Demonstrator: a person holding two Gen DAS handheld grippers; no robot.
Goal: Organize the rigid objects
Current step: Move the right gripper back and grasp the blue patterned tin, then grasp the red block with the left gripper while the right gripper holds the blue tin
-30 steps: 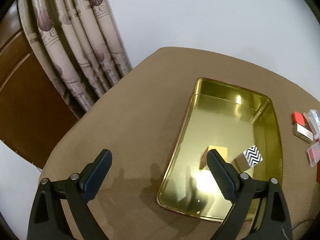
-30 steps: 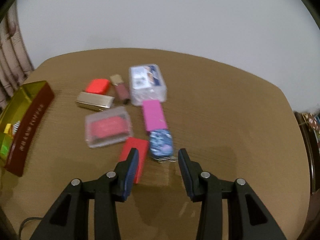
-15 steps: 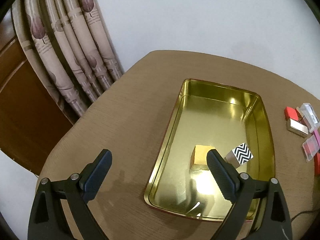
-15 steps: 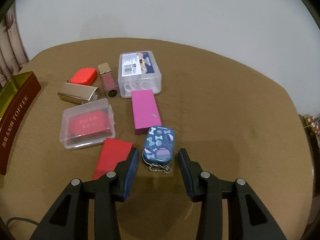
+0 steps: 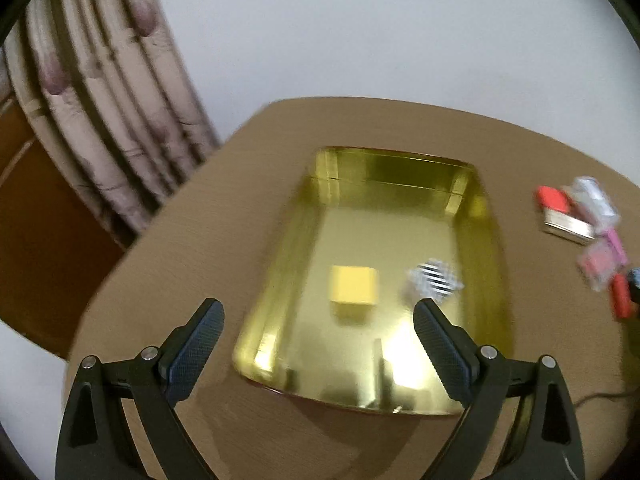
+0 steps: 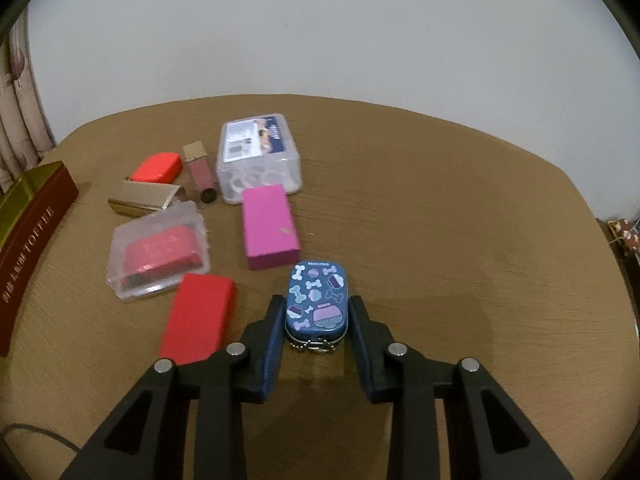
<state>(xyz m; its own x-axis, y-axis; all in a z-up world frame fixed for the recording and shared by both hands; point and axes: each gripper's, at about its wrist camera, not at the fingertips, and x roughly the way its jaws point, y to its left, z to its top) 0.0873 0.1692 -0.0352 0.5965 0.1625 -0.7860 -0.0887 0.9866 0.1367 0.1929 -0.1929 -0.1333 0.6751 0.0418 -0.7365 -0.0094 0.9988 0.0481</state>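
Observation:
A gold tin tray (image 5: 492, 240) lies on the round brown table; a yellow cube (image 5: 354, 290) and a black-and-white zigzag cube (image 5: 436, 282) sit inside it. My left gripper (image 5: 318, 320) is open and empty above the tray's near end. In the right wrist view my right gripper (image 6: 316, 312) is open, its fingers either side of a small blue tin with bone pictures (image 6: 317, 304) that rests on the table. I cannot tell whether the pads touch it.
Left of the blue tin lie a red box (image 6: 198, 322), a clear case with a red insert (image 6: 158, 256), a pink box (image 6: 270, 230), a clear lidded box (image 6: 258, 156), a gold bar (image 6: 144, 198), a lip-gloss tube (image 6: 200, 176) and a red pouch (image 6: 158, 166). The tray's maroon side (image 6: 28, 248) shows far left. Curtains (image 5: 100, 112) hang behind.
My right gripper has moved forward so the blue tin now sits between its fingers. My left gripper has swung right, bringing the tray towards the middle of its view.

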